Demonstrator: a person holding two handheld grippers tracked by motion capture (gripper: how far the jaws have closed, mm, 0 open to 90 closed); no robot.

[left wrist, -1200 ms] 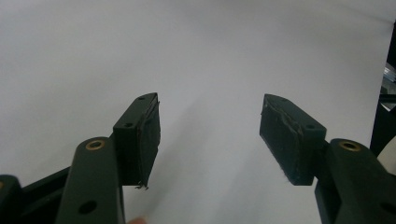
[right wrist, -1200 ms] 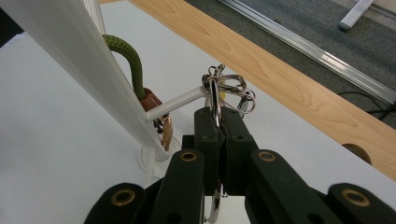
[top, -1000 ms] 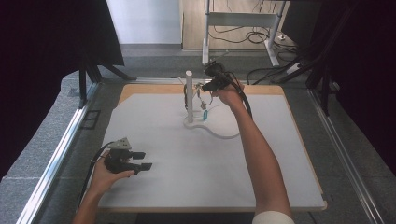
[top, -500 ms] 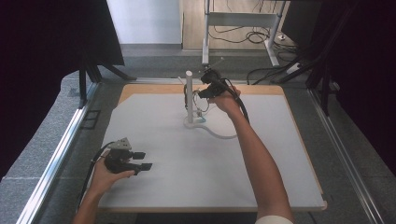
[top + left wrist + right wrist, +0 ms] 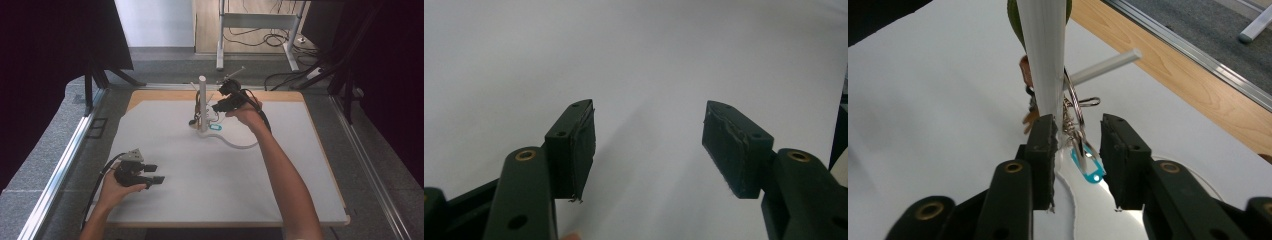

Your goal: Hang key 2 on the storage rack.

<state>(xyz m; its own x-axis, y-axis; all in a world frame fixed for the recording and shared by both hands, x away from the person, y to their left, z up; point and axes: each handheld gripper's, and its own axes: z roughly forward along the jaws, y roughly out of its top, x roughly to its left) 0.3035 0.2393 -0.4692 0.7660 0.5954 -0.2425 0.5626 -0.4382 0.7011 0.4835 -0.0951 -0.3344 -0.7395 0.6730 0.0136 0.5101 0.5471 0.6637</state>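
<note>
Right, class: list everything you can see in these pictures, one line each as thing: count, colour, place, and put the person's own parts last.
Table mat: one, white, covers the wooden table top.
Table edge: one, light wood, far side beyond the mat.
Stand post: one, white, upright at the far middle of the mat, with thin white pegs sticking out.
Key ring bunch: one, silver rings with a teal tag, hanging at the post between the right gripper's open jaws.
Left gripper: one, black, near left of the mat, open, nothing between its jaws.
Right gripper: one, black, at the post; its jaws have just been opening.
Forearms: two, reaching in from the near edge.
</note>
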